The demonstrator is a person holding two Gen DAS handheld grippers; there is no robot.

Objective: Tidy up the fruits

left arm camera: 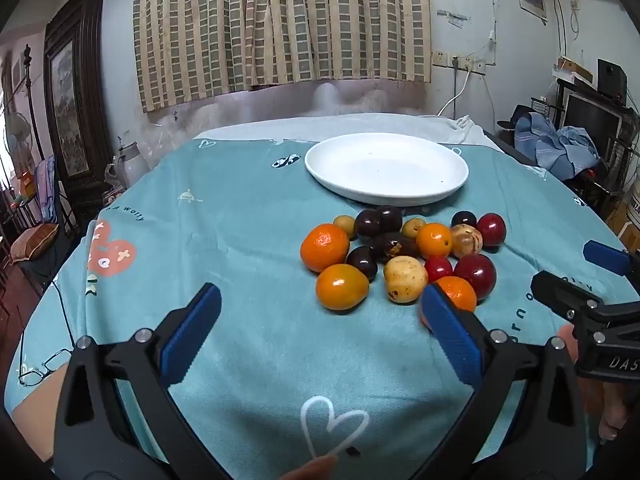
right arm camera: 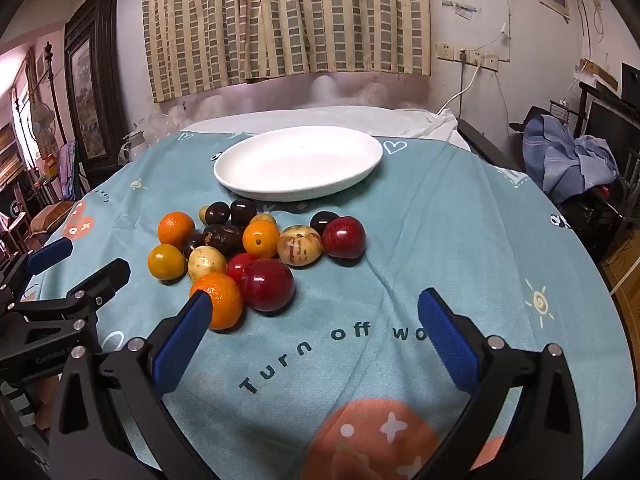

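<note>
A pile of fruit [left arm camera: 400, 252] lies on the teal tablecloth: oranges, red plums, dark plums and yellow-brown fruits. It also shows in the right wrist view [right arm camera: 256, 252]. An empty white plate [left arm camera: 386, 168] sits just behind the pile, also in the right wrist view [right arm camera: 298, 162]. My left gripper [left arm camera: 320, 304] is open and empty, in front of the pile. My right gripper [right arm camera: 316, 312] is open and empty, its left finger beside the nearest orange [right arm camera: 222, 300] and a red plum [right arm camera: 267, 285]. The right gripper shows at the right edge of the left view [left arm camera: 576, 276].
The teal cloth [left arm camera: 240, 240] covers a round table whose edges fall away left and right. Glasses [left arm camera: 40, 372] lie at the left edge. A kettle [left arm camera: 130, 160] and framed picture stand left; clothes and shelves [left arm camera: 560, 148] stand right. Curtains hang behind.
</note>
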